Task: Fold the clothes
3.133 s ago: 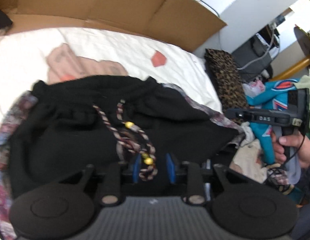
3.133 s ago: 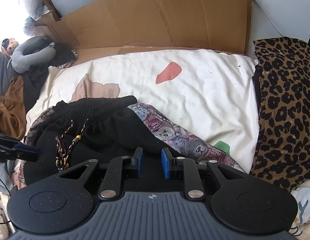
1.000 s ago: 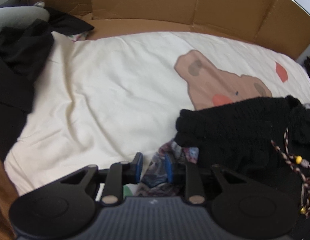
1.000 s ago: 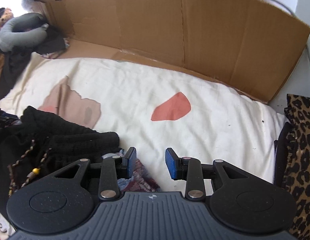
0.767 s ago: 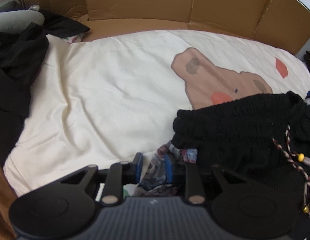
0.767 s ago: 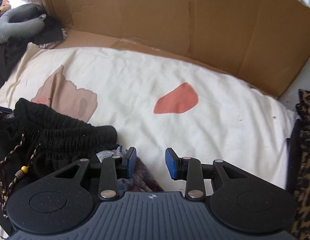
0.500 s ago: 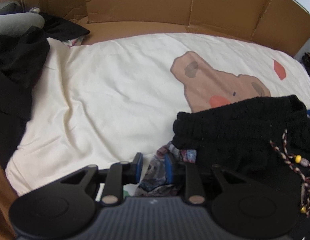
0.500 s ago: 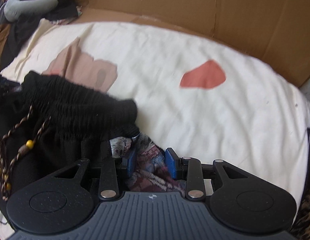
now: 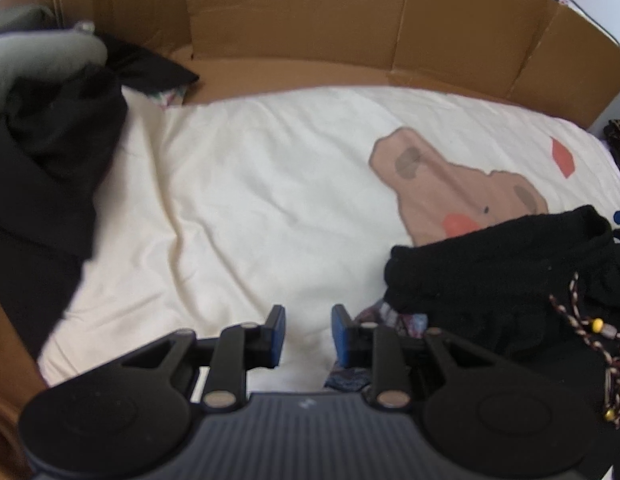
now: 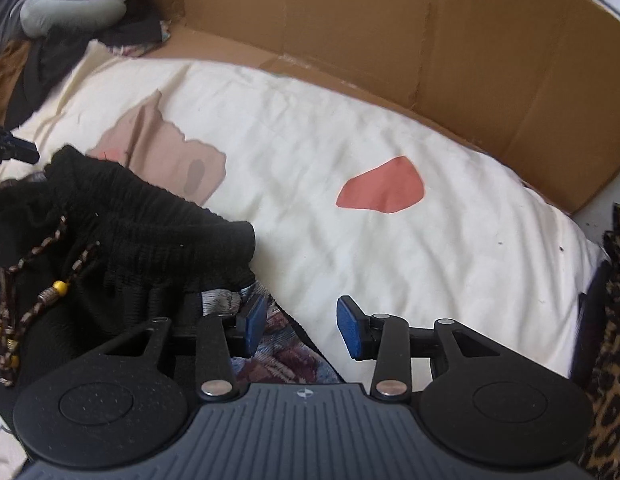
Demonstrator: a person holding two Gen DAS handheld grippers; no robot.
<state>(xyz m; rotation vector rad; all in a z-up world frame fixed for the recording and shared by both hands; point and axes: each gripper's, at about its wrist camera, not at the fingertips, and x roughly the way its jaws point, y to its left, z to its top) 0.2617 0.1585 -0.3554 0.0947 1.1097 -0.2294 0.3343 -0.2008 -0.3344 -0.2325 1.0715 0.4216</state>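
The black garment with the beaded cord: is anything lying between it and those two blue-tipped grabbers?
Nothing visible does. The black garment lies right beside the right gripper, whose jaws are opening, and the left gripper.

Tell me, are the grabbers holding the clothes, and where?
No. The left gripper is open over bare sheet. The right gripper is opening; the patterned cloth lies between its jaws, unpinched.

Tongs (image 10: pixel 302 326) opening beside black garment (image 10: pixel 122 232), cream sheet (image 10: pixel 389 248)
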